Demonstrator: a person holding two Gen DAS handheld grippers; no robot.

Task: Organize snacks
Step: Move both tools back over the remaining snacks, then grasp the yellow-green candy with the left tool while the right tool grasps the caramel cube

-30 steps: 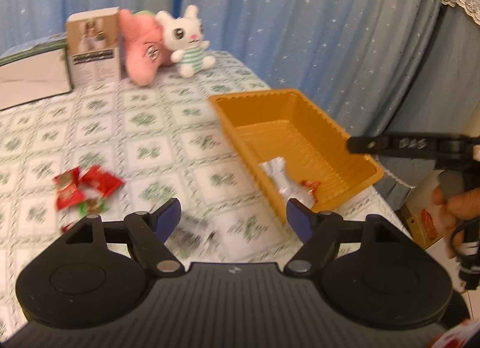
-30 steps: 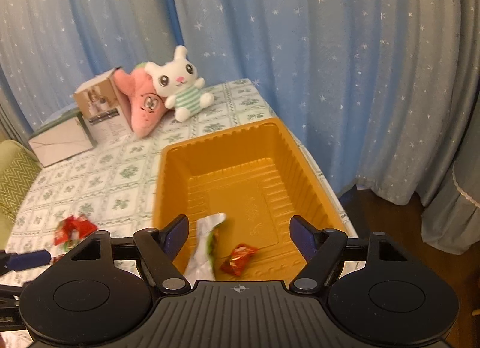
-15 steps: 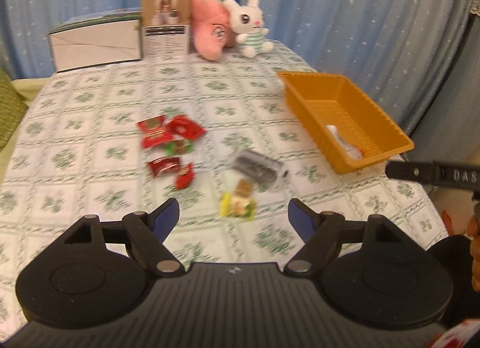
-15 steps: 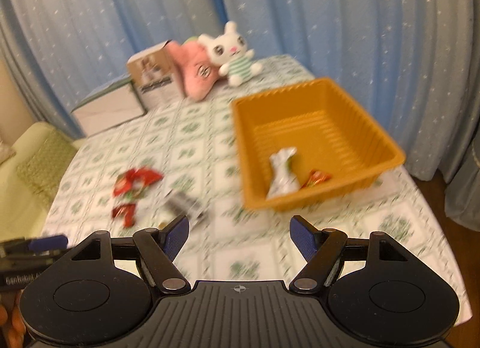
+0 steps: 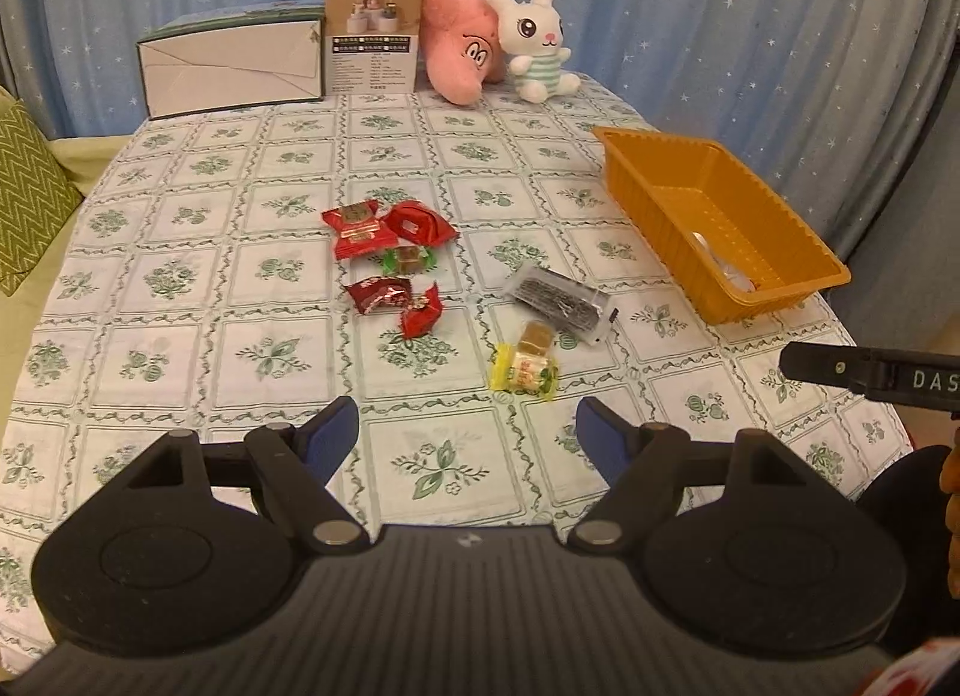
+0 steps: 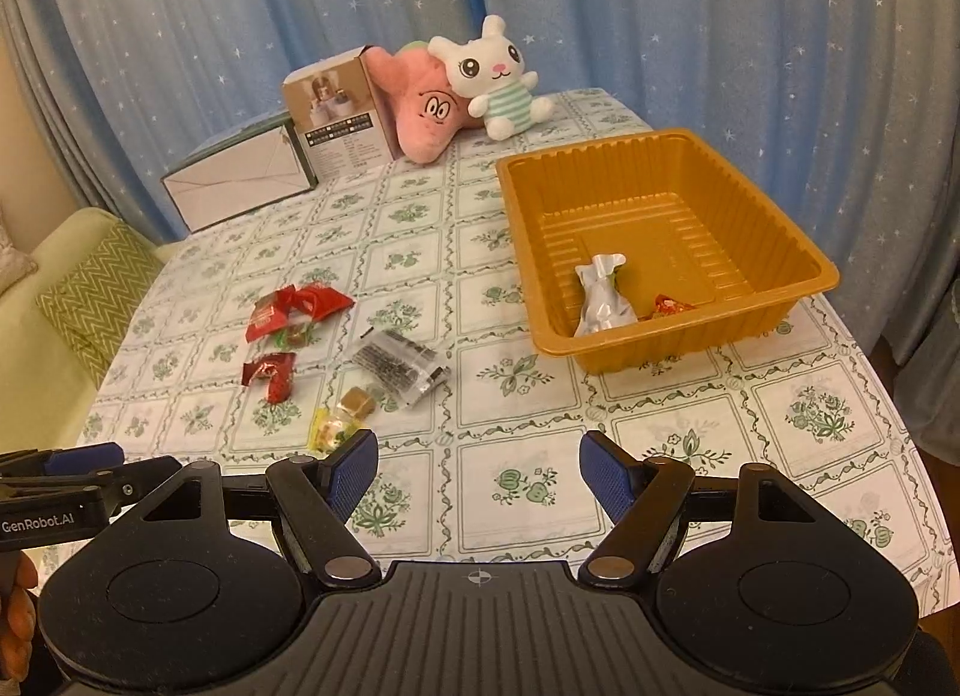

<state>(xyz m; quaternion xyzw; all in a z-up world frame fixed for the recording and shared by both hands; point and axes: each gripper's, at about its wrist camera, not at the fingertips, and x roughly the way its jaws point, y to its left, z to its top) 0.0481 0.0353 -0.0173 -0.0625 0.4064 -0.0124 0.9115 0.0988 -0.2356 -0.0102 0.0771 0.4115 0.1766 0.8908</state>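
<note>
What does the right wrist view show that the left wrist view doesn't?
Only the right wrist view looks into the orange tray: a silver packet and a small red candy lie inside. Only the left wrist view separates the red packets clearly, with the tray's contents mostly hidden by its wall. Both show the yellow candy, the clear dark packet and the stuffed rabbit.
</note>
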